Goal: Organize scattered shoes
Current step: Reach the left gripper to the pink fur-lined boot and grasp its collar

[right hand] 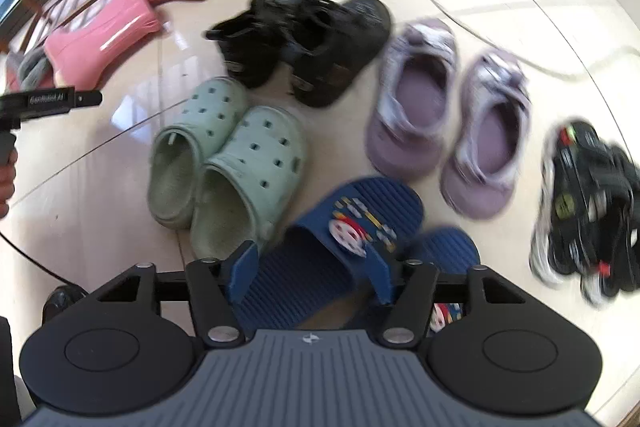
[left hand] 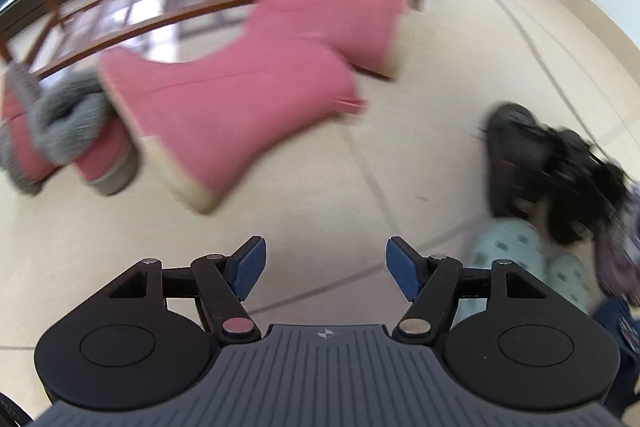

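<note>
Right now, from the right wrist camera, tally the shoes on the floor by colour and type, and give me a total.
Pink boots: 2 (a grey-cuffed pink shoe at the edge is cut off, not counted)
Black clogs: 2
Green clogs: 2
Purple sandals: 2
Blue slides: 2
Black strappy sandals: 2, blurred
Total: 12

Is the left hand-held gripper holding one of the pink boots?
No, the left hand-held gripper is open with only bare floor between its fingers, and the pink boots lie ahead of it.
</note>
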Available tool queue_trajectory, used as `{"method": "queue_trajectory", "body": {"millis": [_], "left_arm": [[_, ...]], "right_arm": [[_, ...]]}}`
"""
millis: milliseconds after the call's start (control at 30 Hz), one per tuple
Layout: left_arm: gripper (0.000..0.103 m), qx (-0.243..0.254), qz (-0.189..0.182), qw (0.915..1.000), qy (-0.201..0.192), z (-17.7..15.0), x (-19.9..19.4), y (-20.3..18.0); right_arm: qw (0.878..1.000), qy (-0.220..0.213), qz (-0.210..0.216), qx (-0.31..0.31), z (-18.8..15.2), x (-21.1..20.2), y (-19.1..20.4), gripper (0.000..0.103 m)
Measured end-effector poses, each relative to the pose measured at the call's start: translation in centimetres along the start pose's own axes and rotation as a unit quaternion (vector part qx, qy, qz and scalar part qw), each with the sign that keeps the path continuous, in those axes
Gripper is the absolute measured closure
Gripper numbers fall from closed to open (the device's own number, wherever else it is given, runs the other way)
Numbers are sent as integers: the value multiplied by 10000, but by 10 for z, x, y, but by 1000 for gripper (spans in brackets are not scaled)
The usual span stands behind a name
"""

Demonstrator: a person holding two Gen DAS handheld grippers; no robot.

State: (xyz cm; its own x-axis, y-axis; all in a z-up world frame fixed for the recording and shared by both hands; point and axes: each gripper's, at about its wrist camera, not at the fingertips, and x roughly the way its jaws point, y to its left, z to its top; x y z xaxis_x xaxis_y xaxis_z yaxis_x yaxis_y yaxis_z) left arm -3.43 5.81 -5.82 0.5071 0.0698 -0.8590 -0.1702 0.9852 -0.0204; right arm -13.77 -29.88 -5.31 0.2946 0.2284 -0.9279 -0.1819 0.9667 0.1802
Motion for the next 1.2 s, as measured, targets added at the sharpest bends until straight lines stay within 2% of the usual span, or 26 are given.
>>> {"method": "queue_trajectory", "body": {"millis": [267,400,667,833,933,1000,1067,1133,1200], "left_arm": [[31,-247,836,9962,-84,11,0,63],[31,-320,1106,9933,-50,17,1,91],[31,-242,1272,9913,-250,35,-1,121],[31,-19,1398,9890,-489,47,-2,131],[31,79,1246,9915,-377,59,7,142],[36,97,1154,9926,-362,66,13,149],[58,177,1121,9930,-338,71,21,155],[65,178,1028,9942,-258,75,31,162],[65,194,986,9947,-199,77,40,167]], "right_arm": [[9975,239,251,-610,26,11,40,22],[9942,388,340,-942,33,22,63,22],[9873,281,555,-1464,54,32,111,20],[9879,11,807,-1327,75,35,128,20],[9875,-102,936,-1263,85,36,137,19],[9867,-121,976,-1291,89,37,143,19],[9864,-129,993,-1304,91,39,146,18],[9866,-119,1010,-1278,93,40,147,18],[9870,-101,1016,-1245,94,42,146,18]]}}
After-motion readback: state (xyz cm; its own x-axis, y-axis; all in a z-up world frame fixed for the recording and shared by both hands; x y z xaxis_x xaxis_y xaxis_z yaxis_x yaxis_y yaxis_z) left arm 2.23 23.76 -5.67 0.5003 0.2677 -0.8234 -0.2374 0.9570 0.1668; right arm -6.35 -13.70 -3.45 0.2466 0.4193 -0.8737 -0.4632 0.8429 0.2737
